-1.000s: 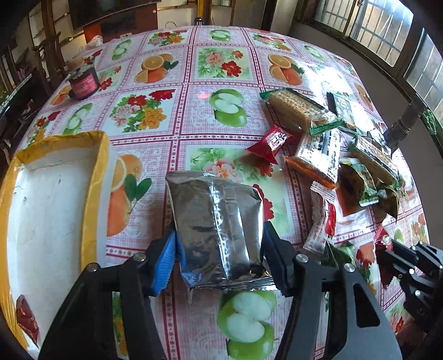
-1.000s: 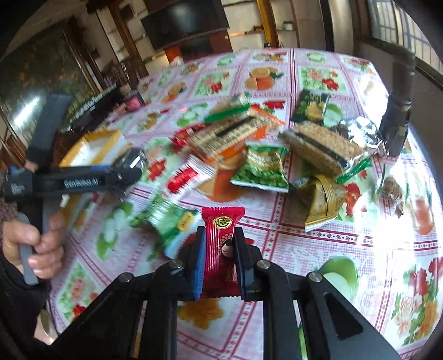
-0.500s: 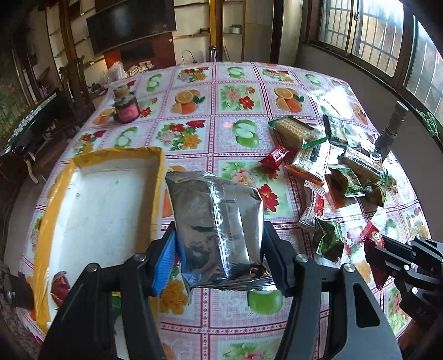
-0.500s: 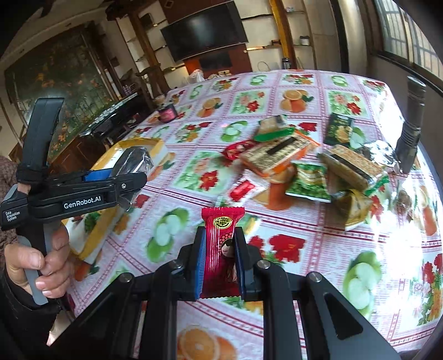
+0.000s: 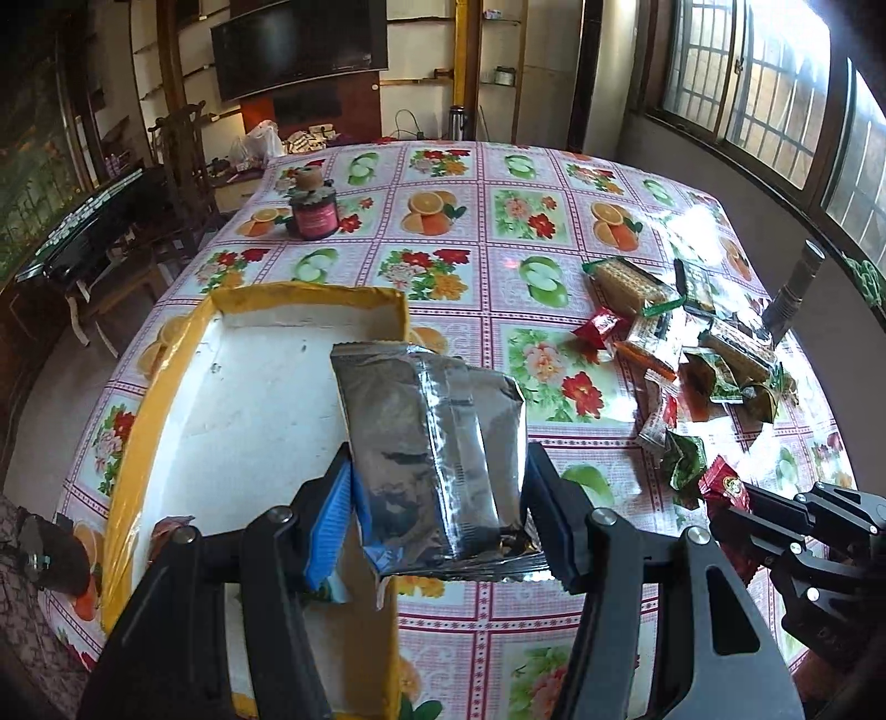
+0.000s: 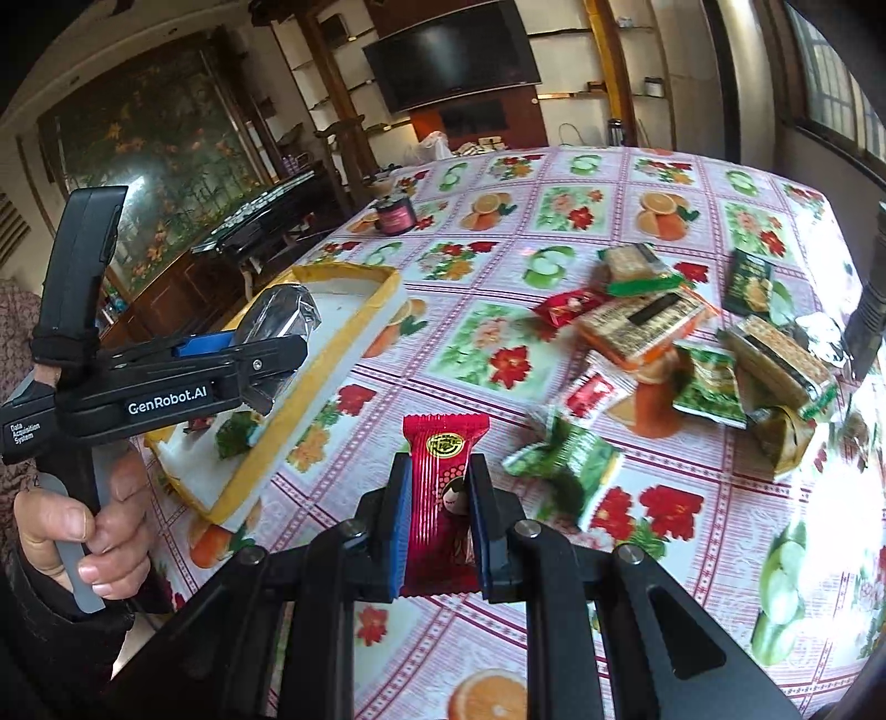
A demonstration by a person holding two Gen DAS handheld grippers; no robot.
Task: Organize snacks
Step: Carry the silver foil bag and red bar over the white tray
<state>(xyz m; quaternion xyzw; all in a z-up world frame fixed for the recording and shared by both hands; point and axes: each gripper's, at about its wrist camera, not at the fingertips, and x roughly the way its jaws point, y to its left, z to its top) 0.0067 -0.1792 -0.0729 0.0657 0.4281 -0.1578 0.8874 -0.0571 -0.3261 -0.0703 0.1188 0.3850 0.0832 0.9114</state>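
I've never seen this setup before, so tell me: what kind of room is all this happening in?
Most likely a home dining or living room: a table under a fruit-and-flower tablecloth, a wall-mounted television, a wooden chair and barred windows.

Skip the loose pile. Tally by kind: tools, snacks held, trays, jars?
Tools: 2, left tool and right tool
Snacks held: 2, silver bag and red packet
Trays: 1, tray
Jars: 1, jar
Total: 6
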